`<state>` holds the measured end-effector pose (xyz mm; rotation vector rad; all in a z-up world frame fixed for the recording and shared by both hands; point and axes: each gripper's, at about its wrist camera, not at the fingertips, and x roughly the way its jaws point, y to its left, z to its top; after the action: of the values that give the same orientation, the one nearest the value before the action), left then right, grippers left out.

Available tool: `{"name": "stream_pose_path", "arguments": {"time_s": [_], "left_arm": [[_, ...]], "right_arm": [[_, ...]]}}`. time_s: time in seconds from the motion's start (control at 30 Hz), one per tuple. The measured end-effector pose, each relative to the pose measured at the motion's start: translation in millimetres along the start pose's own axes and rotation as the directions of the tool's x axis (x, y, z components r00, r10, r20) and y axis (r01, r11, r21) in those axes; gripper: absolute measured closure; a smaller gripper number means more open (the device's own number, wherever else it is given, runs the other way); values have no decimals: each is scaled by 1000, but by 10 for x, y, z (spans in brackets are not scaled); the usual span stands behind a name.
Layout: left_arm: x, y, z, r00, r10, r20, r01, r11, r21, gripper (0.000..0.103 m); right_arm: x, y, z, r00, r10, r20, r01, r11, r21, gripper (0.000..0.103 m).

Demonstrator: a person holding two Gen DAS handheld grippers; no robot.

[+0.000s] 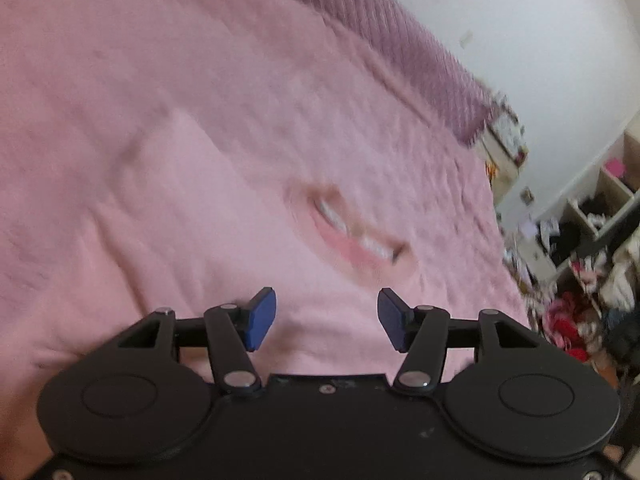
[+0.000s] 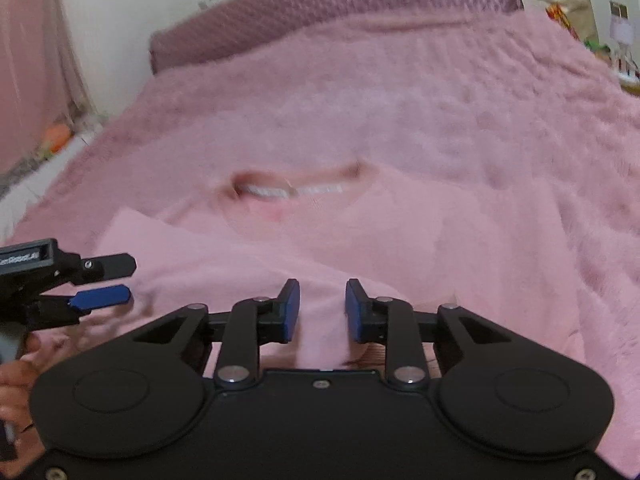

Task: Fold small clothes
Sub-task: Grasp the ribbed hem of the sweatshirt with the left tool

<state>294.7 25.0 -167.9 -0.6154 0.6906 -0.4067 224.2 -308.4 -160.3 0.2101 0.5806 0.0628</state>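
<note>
A pink knitted top (image 1: pixel 240 220) lies spread on a fluffy pink blanket (image 1: pixel 100 60), its neckline and white label (image 1: pixel 352 236) facing away from me. My left gripper (image 1: pixel 326 316) hovers just above the near part of the top, jaws wide apart with nothing between them. In the right wrist view the top (image 2: pixel 360 232) has a raised fold running into my right gripper (image 2: pixel 322 308), whose blue pads stand close together with that bunched fabric filling the gap. The left gripper (image 2: pixel 128 280) shows at the left edge, open, beside the top's lifted edge.
A purple ribbed headboard cushion (image 2: pixel 320 12) lines the far end of the bed. Cluttered shelves and heaped clothes (image 1: pixel 592 240) stand off the bed's right side. A pink curtain (image 2: pixel 28 60) hangs at the left. A person's hand (image 2: pixel 16 392) holds the left gripper's handle.
</note>
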Motion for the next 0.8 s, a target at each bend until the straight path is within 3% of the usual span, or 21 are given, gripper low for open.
{"name": "stream_pose_path", "arguments": {"time_s": [0.07, 0.2, 0.37, 0.5, 0.6, 0.7, 0.8], "left_arm": [[-174, 71, 25, 1000, -14, 17, 15, 1000, -25, 43], [-377, 191, -58, 999, 38, 2, -38, 999, -11, 43], [-216, 343, -182, 990, 128, -61, -128, 992, -3, 43], [-169, 357, -182, 984, 151, -90, -153, 988, -15, 43], [-434, 179, -86, 991, 115, -66, -115, 993, 4, 43], [-880, -85, -28, 994, 99, -56, -94, 991, 93, 42], [-1361, -285, -80, 991, 87, -98, -65, 976, 206, 40]], "right_arm": [[-162, 12, 2, 1000, 7, 25, -7, 1000, -8, 74], [-355, 48, -123, 1000, 2, 13, -2, 998, -60, 73], [-211, -22, -323, 996, -59, -67, 53, 995, -80, 73], [-166, -126, -412, 992, -75, -106, 70, 996, -46, 73], [-440, -147, -273, 995, -43, -94, 45, 999, 22, 72], [-855, -153, -152, 999, -4, -52, 6, 999, 48, 57], [-1335, -177, -119, 998, 44, -41, -42, 998, 36, 54]]}}
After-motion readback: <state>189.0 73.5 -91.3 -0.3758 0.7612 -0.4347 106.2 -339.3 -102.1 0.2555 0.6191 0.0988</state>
